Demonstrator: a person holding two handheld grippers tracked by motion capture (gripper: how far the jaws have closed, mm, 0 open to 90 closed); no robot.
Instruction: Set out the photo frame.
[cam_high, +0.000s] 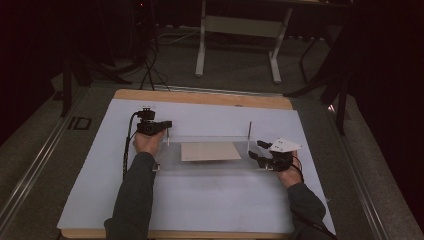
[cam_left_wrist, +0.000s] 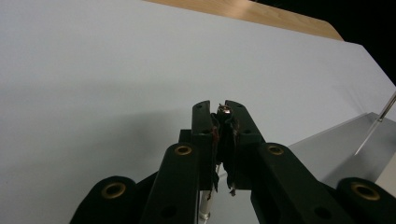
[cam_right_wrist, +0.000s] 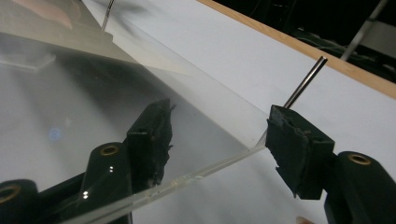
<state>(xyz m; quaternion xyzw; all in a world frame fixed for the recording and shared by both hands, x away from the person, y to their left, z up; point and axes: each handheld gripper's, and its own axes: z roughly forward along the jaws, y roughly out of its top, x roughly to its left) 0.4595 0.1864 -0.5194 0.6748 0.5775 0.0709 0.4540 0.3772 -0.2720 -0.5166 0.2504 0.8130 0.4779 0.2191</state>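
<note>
Left gripper (cam_left_wrist: 223, 109) clamped on a thin metal rod (cam_left_wrist: 205, 207), right gripper (cam_right_wrist: 217, 142) gaping, straddling the clear plate's (cam_right_wrist: 140, 121) near corner.

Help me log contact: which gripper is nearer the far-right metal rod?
Right. The right gripper stands open just below the rod; the left gripper sits shut at the plate's opposite end.
</note>
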